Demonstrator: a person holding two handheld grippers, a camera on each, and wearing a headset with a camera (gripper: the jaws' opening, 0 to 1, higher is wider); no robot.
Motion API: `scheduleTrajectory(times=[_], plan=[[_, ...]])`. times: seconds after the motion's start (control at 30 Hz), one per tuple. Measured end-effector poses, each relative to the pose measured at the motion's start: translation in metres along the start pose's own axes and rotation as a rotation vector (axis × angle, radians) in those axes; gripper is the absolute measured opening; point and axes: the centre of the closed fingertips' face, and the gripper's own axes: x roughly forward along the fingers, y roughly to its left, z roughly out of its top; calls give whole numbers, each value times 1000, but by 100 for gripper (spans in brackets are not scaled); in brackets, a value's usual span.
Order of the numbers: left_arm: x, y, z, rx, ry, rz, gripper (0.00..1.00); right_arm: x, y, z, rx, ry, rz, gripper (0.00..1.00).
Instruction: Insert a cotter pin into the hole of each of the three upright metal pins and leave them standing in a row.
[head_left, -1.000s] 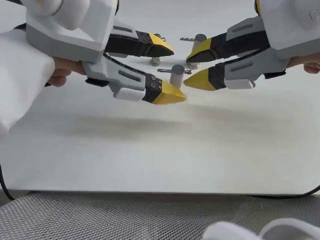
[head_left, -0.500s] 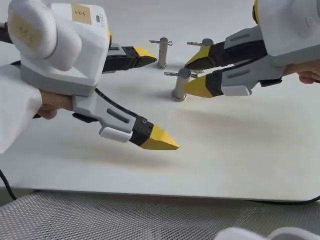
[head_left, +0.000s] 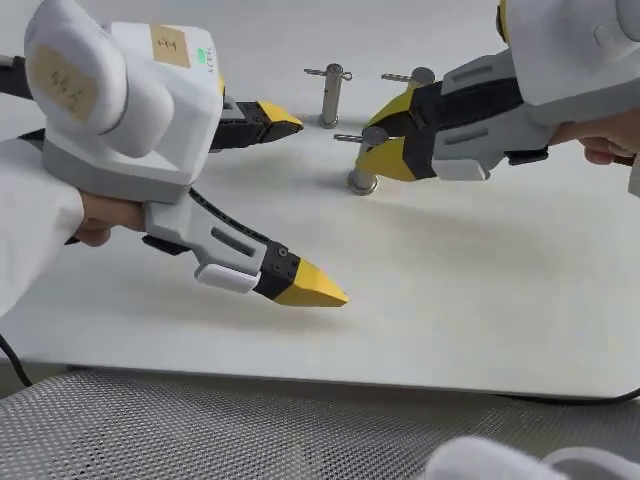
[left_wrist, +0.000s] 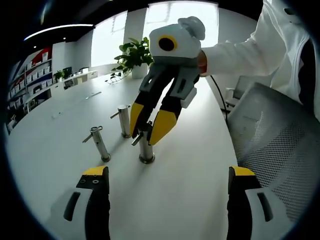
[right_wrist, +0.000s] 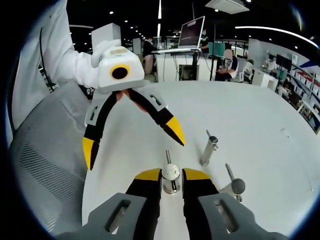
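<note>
Metal nearest me: the near metal pin (head_left: 361, 181) is a smooth grey cylinder on a wider round foot, upright on the white table (head_left: 470, 300).
Hidden: in the head view most of its shaft sits behind my yellow tips, so only the foot and flat cap clear them.
Right hand-held gripper (head_left: 380, 140): my jaws are drawn in against both sides of the near metal pin just under its cap. The right gripper view shows it pinched between them.
Left hand-held gripper (head_left: 293, 203): jaws spread wide with nothing between them, held over bare table, apart from the pins.
Far left metal pin (head_left: 329, 98): seen whole, standing free.
Far right metal pin (head_left: 423, 76): only its rounded cap shows over my right hand-held gripper.
Cotter pins: thin wire. The near cotter pin (head_left: 346, 138) juts sideways from the near metal pin's head, and the looped cotter pin (head_left: 327, 72) crosses the far left one. The third cotter pin (head_left: 396, 77) is small, and its seating is hard to make out.
Layout: the near metal pin stands forward of the other two.
Cut off: grey mesh chair (head_left: 200, 430) at the bottom edge.
</note>
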Motion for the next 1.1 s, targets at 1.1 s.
scheduleTrajectory(times=[1.1], plan=[[-3,-3,5,-83,-25,-12,99,-57,-18,-31,-21,31,-54,8]])
